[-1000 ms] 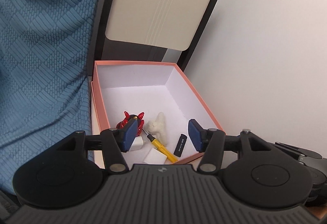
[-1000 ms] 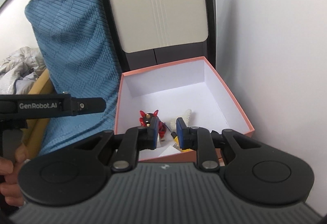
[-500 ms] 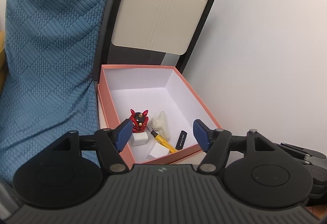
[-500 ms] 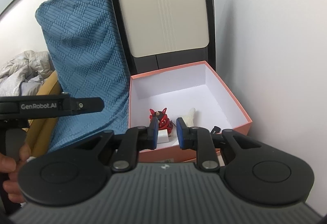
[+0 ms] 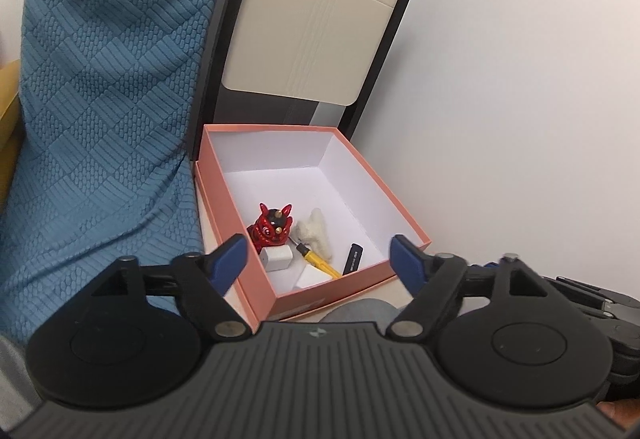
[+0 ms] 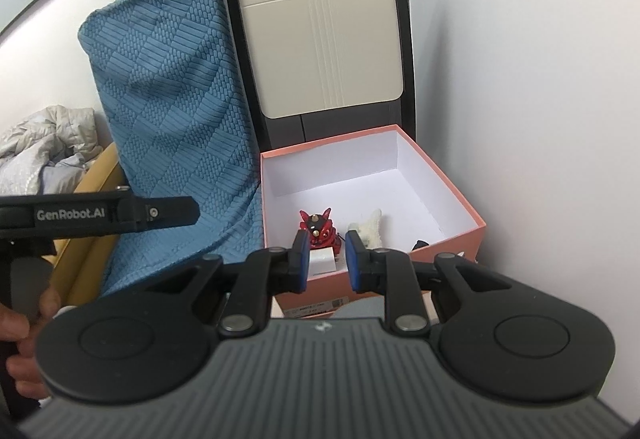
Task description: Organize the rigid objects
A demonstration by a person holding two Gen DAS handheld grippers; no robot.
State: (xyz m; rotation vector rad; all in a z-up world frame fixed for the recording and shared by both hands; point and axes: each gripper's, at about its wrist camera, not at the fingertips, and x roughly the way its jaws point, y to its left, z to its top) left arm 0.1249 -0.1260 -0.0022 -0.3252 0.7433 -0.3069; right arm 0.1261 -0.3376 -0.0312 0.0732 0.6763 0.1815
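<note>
A salmon-pink box (image 5: 372, 171) with a white inside holds a red horned figurine (image 5: 272, 225), a white cube (image 5: 276, 259), a cream fuzzy piece (image 5: 316, 231), a yellow screwdriver (image 5: 320, 263), a black stick (image 5: 352, 257) and a white block (image 5: 310, 277). My left gripper (image 5: 318, 259) is wide open and empty, held back above the box's near corner. In the right wrist view the box (image 6: 456, 175), figurine (image 6: 318, 227) and cube (image 6: 322, 259) show behind my right gripper (image 6: 326, 259), whose jaws are narrowly apart and empty.
A blue textured cushion (image 5: 100, 99) leans left of the box. A beige folded chair (image 6: 320, 27) stands behind it against a white wall (image 5: 520, 79). The left gripper's handle (image 6: 100, 215) and a hand show at left in the right wrist view.
Both grippers have drawn back and up from the box. The left jaws have opened wider. The items in the box have not moved.
</note>
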